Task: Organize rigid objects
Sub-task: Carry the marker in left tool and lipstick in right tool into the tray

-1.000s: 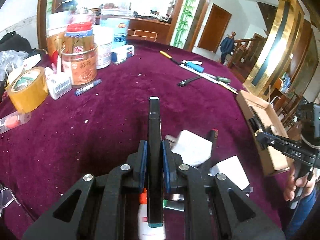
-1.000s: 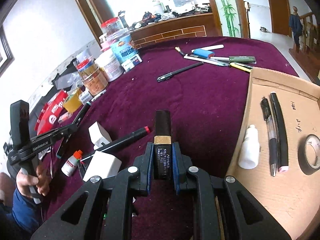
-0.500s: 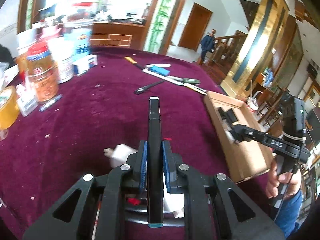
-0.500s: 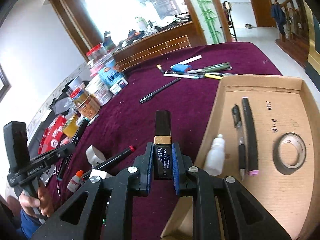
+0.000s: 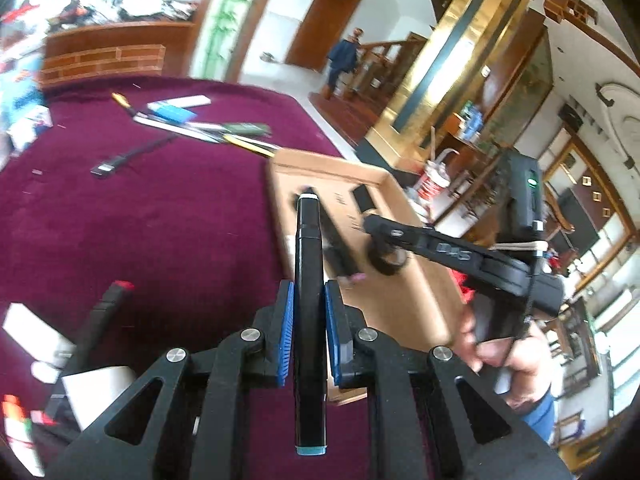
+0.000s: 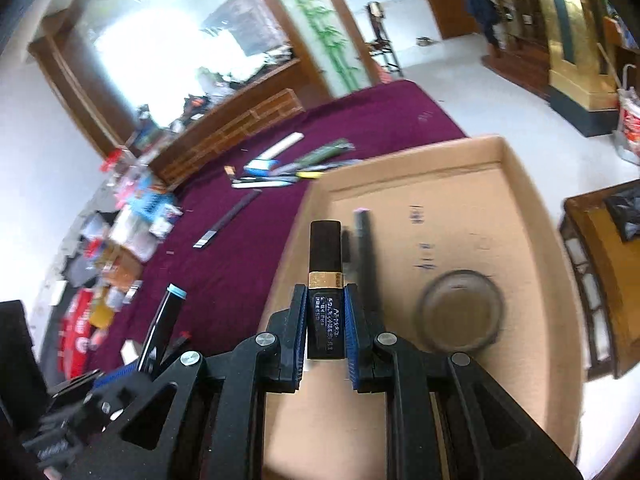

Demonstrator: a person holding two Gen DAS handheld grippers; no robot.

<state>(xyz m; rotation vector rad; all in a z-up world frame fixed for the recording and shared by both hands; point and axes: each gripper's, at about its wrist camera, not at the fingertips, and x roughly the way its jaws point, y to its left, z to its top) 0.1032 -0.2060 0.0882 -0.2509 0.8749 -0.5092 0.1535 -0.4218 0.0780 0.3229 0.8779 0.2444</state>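
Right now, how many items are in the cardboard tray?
3 visible in the tray: a tape roll on the right, and a black pen with a second pen beside it. The right gripper may hide more.

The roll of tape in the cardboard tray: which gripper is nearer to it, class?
Right. The right gripper, holding a black tube, is over the tray beside the roll of tape. The left gripper, holding a marker, is at the tray's near edge.
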